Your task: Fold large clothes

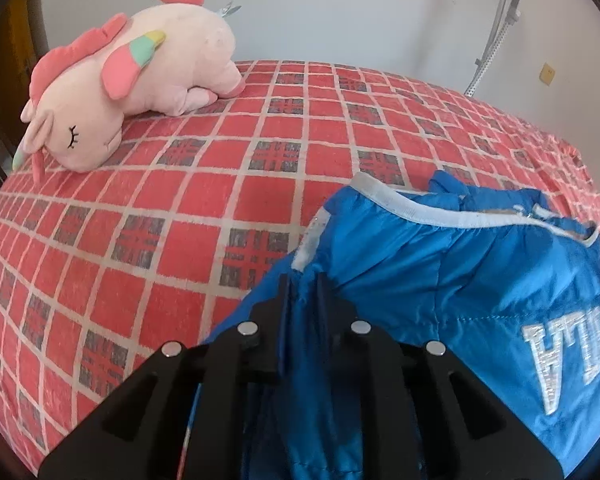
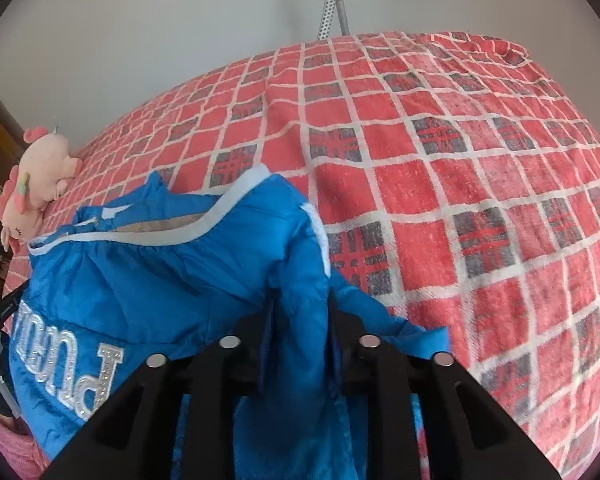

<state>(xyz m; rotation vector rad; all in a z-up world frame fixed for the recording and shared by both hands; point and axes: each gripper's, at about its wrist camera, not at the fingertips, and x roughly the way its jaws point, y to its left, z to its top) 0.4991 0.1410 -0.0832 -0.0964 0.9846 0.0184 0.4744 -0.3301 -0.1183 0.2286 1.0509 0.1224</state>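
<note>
Left hand-held gripper (image 1: 303, 286): seemingly pinching blue jacket (image 1: 440, 264)
Right hand-held gripper (image 2: 300, 304): pinching jacket
Plush unicorn (image 1: 132, 80): far left on bed (image 1: 140, 200)

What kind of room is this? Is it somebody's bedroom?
Most likely a bedroom. A wide bed covered with a red checked blanket fills the view, a pink plush unicorn lies on it near a plain white wall, and a blue jacket is spread out for folding.

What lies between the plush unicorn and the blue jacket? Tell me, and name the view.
Only bare red checked blanket lies between the plush unicorn and the blue jacket; the left wrist view shows it best.
</note>
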